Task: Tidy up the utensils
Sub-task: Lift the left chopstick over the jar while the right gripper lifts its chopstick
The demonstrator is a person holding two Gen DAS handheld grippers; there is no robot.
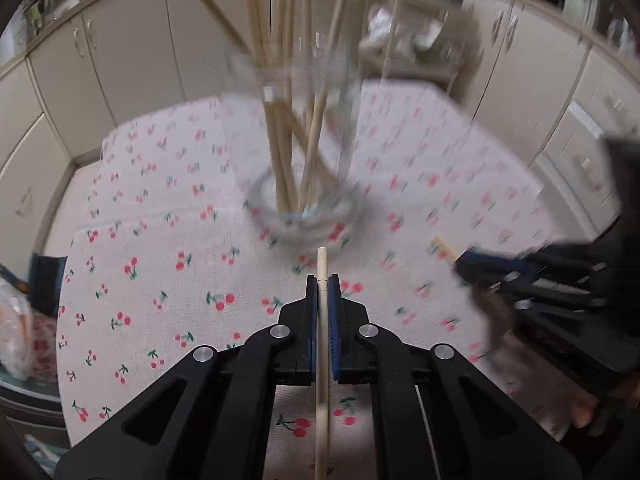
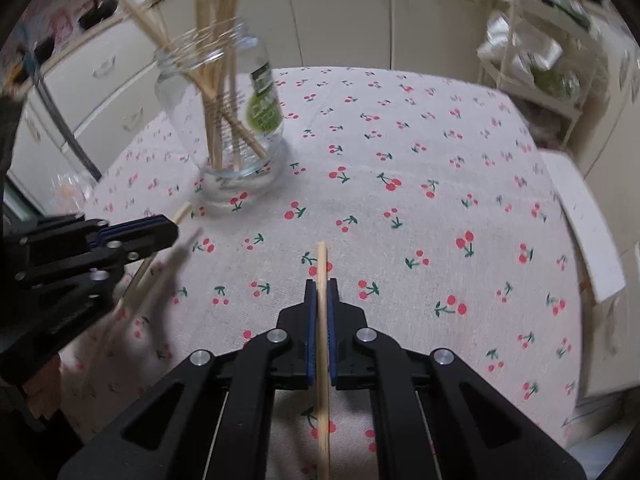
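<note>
Left gripper (image 1: 322,280): pressed together on a wooden chopstick (image 1: 322,264), tip protruding past the blue pads, shaft running back under the jaws. Also visible at the left edge of the right wrist view (image 2: 172,228), its chopstick tip poking out toward the jar.

Right gripper (image 2: 321,284): pinching a second chopstick (image 2: 321,258), tip protruding forward, shaft trailing back between the linkages. Seen at the right edge of the left wrist view (image 1: 460,268), blurred.

Glass jar (image 2: 224,120): upright on the cloth, green label on one side, open-mouthed, holding a bundle of chopsticks (image 2: 218,80) that fan out above the rim. Sits near and ahead of the left gripper; off to the left of the right gripper.

Tablecloth (image 2: 400,160): pale, cherry print, covering the table. Broad bare stretch to the right of the jar and ahead of the right gripper, out to the far and right table edges.

Cabinets (image 1: 120,60): cream doors with handles, close behind the far table edge.

Wire rack (image 2: 540,60): beyond the far right corner, holding bags, blurred.
</note>
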